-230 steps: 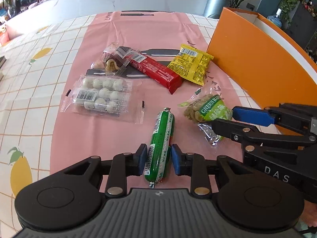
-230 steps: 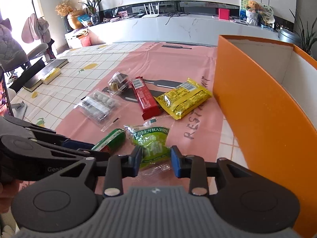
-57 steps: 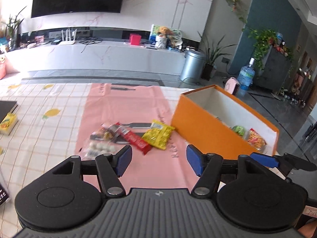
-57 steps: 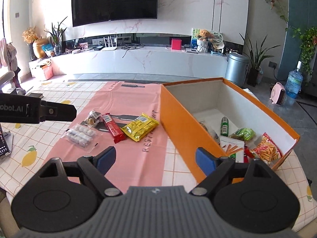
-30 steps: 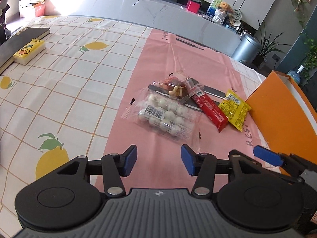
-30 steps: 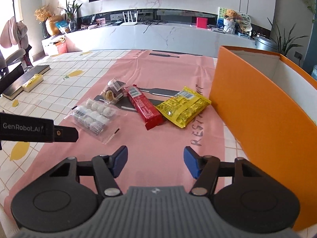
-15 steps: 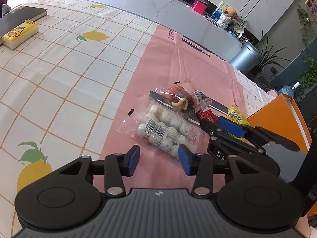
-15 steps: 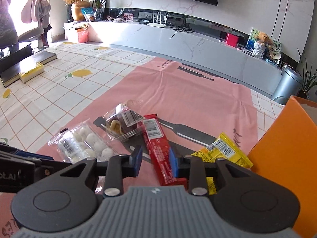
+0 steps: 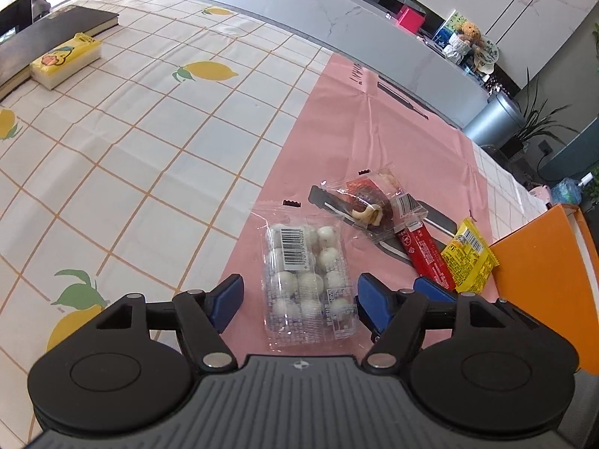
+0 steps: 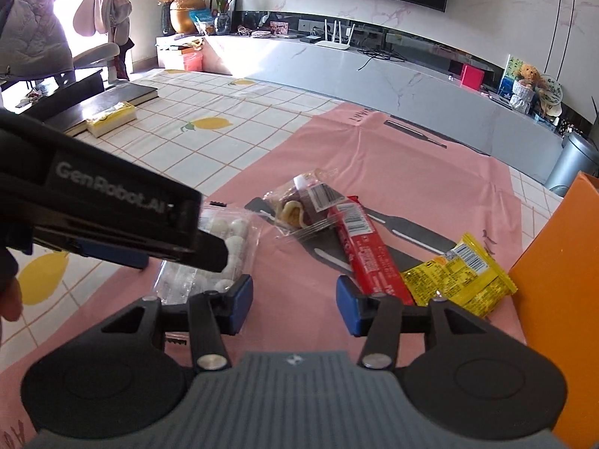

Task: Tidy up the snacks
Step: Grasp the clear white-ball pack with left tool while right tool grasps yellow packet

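My left gripper (image 9: 298,302) is open, its jaws on either side of the near end of a clear pack of white balls (image 9: 305,265) on the pink mat; the pack also shows in the right wrist view (image 10: 228,239), partly hidden. My right gripper (image 10: 294,307) is open and empty, low over the mat, with the red bar (image 10: 365,249) just ahead of its right finger. Beside the bar lie a clear date snack pack (image 10: 303,205) and a yellow packet (image 10: 462,275). They also show in the left wrist view: bar (image 9: 425,252), clear pack (image 9: 374,205), yellow packet (image 9: 468,258).
The orange box (image 9: 543,284) stands at the right, its wall (image 10: 561,299) close to the yellow packet. A dark book (image 9: 56,30) and a yellow tissue pack (image 9: 65,60) lie far left on the lemon tablecloth (image 9: 131,142). The left gripper's body (image 10: 112,213) crosses the right wrist view.
Both grippers have opened wider. The left one has come forward so the pack of white balls lies between its jaws. The right one has drawn back from the red bar.
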